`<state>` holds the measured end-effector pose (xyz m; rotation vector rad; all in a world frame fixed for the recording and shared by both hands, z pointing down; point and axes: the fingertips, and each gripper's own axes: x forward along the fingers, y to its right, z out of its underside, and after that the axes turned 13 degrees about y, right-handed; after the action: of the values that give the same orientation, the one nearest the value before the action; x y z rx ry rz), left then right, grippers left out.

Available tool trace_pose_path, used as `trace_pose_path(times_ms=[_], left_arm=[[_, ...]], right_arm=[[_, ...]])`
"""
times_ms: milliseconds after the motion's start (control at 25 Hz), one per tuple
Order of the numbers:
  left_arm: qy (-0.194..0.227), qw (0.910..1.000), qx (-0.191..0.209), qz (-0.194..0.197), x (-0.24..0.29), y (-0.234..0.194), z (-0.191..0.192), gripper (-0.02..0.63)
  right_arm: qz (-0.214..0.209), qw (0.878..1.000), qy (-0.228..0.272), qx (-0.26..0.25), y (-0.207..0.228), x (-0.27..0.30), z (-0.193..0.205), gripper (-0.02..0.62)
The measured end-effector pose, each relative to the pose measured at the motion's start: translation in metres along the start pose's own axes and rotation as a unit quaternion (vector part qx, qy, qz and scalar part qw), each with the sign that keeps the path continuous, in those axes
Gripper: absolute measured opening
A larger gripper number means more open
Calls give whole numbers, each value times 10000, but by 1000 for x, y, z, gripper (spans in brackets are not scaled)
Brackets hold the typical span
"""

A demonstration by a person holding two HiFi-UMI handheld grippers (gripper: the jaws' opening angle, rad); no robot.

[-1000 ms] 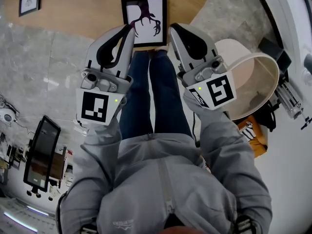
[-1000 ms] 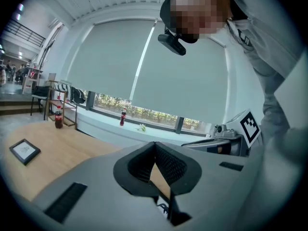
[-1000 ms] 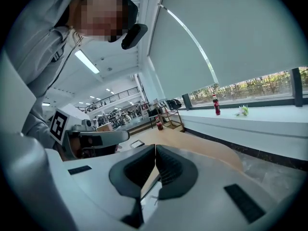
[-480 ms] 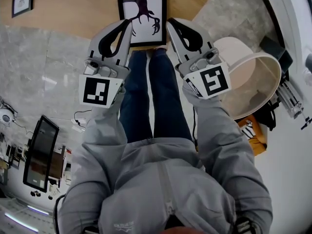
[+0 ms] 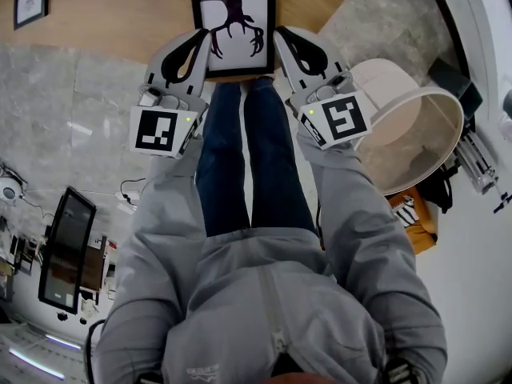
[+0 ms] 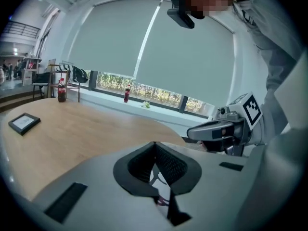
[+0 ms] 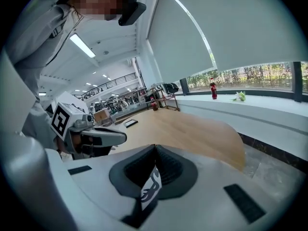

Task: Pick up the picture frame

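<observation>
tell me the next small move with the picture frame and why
Probably move the picture frame a little way in over the wooden table, both hands as one. The left gripper and right gripper are each shut on a side edge, and the frame is right at the table's near edge; uneven motion could twist it out of a grip.

You have no legible words or numbers here. Your left gripper [image 5: 206,46] and right gripper [image 5: 279,45] each carry a cube with a black-and-white square code marker, no letters. The picture frame [image 5: 236,14], at 12 o'clock, shows a dark branching figure without writing. The jacket logo [image 5: 200,366], at 6 o'clock, is too small to read.
</observation>
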<state>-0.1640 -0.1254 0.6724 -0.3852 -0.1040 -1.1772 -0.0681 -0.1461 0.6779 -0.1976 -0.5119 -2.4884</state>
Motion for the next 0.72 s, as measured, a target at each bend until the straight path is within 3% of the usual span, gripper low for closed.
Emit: trace_pose_path(times_ms=[120, 720], left_arm=[[-171, 9996, 210, 59, 1, -5, 16, 18], [-846, 9962, 68, -180, 1, -26, 66, 18]], right_arm=[[65, 9999, -125, 18, 3, 3, 13, 32], [354, 9979, -507, 202, 14, 5, 48, 32]])
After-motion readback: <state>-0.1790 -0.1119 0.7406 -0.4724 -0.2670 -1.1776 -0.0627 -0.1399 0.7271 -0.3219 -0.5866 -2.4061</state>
